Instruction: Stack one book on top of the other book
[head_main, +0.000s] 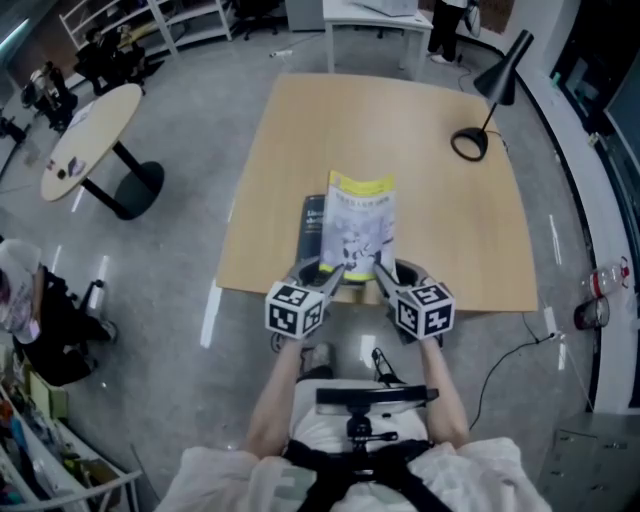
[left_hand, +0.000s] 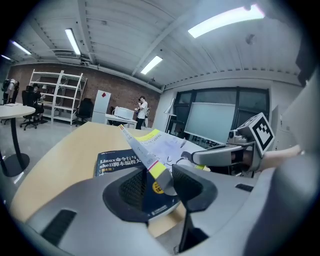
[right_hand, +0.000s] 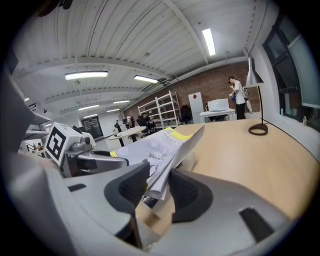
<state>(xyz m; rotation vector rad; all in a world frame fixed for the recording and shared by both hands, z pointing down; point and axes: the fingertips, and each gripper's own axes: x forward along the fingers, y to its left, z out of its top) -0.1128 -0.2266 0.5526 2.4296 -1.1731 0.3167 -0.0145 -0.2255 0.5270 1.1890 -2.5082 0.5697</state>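
A yellow-and-white book (head_main: 360, 228) hangs over the near part of the wooden table (head_main: 440, 220), held by its two near corners. My left gripper (head_main: 325, 275) is shut on the near left corner (left_hand: 161, 178). My right gripper (head_main: 390, 275) is shut on the near right corner (right_hand: 159, 181). A dark blue book (head_main: 313, 225) lies flat on the table under the held book's left side, mostly covered by it. In the left gripper view the blue book (left_hand: 116, 162) shows below the tilted yellow-and-white book (left_hand: 165, 144), and the right gripper (left_hand: 215, 157) is beside it.
A black desk lamp (head_main: 482, 120) stands at the table's far right corner. A round side table (head_main: 90, 140) is off to the left, and a seated person (head_main: 30, 310) is at the left edge. The near table edge (head_main: 300, 292) lies just under the grippers.
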